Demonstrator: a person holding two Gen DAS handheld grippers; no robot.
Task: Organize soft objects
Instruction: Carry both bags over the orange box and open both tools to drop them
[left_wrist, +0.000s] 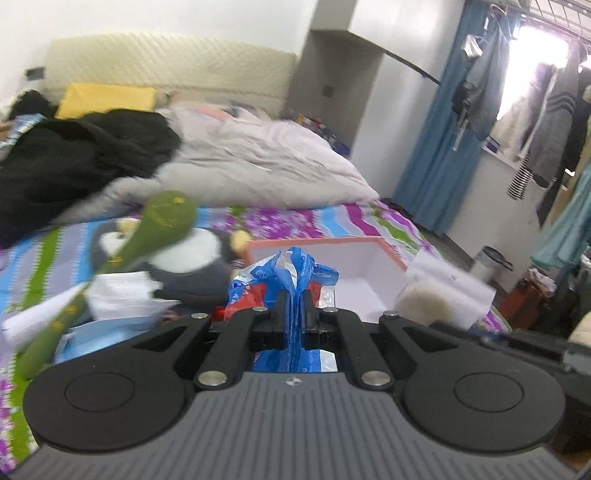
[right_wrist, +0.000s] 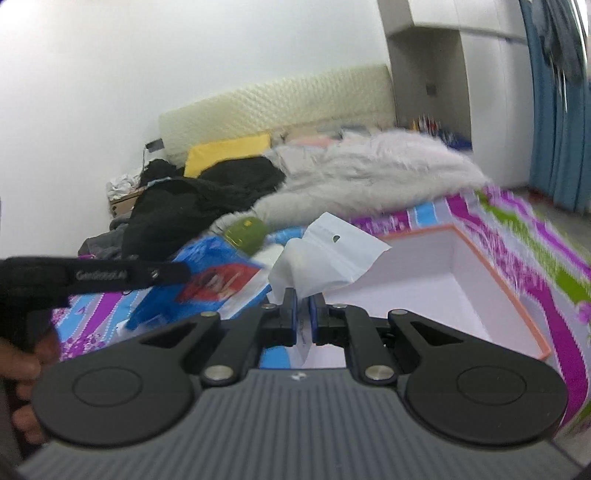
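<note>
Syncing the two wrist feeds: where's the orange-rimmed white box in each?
Left wrist: orange-rimmed white box sits centre-right, just beyond the blue plastic bag clamped in the left hand-held gripper.
Right wrist: box fills right of centre.
Shared landmark: yellow pillow against the headboard.

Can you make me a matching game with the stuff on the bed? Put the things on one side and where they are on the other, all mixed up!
Things:
1. blue plastic bag
2. white pouch
3. penguin plush
4. yellow pillow

Places:
A. against the headboard
B. pinched in the left gripper
C. lying on the striped sheet beside the box
D. pinched in the right gripper

Pairs: 1-B, 2-D, 3-C, 4-A
</note>
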